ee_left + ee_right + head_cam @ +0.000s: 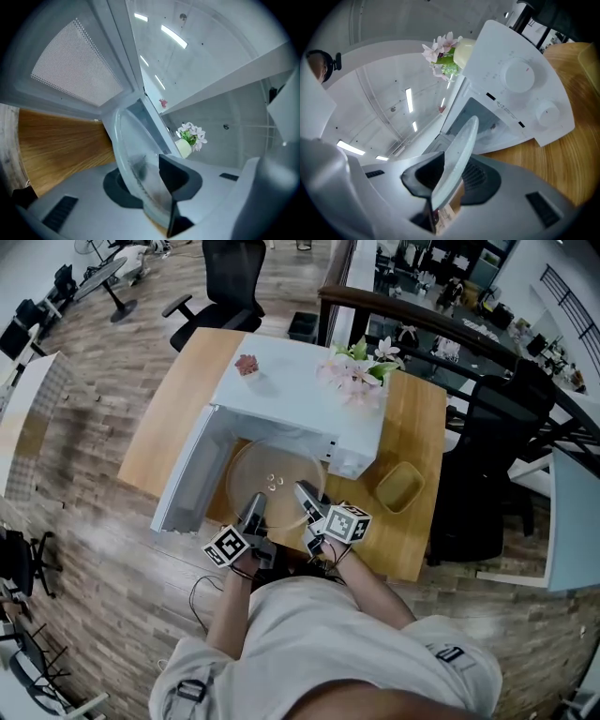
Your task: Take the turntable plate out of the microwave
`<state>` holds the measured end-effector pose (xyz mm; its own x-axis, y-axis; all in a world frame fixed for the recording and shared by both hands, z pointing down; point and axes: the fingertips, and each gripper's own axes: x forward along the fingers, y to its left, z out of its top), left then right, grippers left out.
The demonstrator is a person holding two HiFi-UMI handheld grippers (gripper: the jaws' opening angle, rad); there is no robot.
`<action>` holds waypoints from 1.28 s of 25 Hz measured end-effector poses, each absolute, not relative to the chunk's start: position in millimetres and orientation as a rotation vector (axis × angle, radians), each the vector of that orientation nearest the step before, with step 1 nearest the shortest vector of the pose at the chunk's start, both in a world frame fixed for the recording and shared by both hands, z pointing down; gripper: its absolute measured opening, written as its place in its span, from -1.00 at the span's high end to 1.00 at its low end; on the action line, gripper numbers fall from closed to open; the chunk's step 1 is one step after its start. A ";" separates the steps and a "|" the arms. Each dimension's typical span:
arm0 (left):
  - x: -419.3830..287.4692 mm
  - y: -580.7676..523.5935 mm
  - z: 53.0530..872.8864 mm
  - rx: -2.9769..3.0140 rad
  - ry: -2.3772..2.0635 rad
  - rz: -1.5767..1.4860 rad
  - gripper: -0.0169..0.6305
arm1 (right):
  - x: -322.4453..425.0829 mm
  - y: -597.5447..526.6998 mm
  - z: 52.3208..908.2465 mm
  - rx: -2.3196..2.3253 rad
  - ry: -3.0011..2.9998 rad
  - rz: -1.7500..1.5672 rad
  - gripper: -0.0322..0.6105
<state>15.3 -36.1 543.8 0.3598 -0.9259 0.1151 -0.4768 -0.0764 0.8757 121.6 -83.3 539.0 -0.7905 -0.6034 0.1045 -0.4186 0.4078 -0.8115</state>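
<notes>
The clear glass turntable plate (275,482) hangs in front of the white microwave (309,395), just outside its open mouth, held by its near rim. My left gripper (254,510) is shut on the plate's near-left rim; in the left gripper view the plate (136,154) stands edge-on between the dark pads. My right gripper (309,505) is shut on the near-right rim, and the right gripper view shows the plate (457,154) pinched the same way.
The microwave door (192,474) swings open to the left. Pink flowers (354,371) and a small red thing (247,363) sit on top of the microwave. A yellowish dish (399,486) lies on the wooden table (169,409) at the right. Office chairs stand around.
</notes>
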 end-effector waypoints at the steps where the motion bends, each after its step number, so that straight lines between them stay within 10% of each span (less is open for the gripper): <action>1: 13.7 -35.4 539.6 1.709 -1.263 -0.624 0.61 | 119.5 -83.6 534.5 -0.893 2.468 -1.315 0.57; 32: -16.4 -25.3 427.5 1.897 -1.345 -0.758 0.60 | 89.8 -78.2 410.8 -0.693 2.554 -1.004 0.58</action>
<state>-16.4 -25.3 427.5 0.2957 -0.9525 -0.0728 -0.5554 -0.2334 0.7982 89.8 -78.2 410.8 -0.8351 -0.5397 -0.1065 -0.3228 0.6375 -0.6996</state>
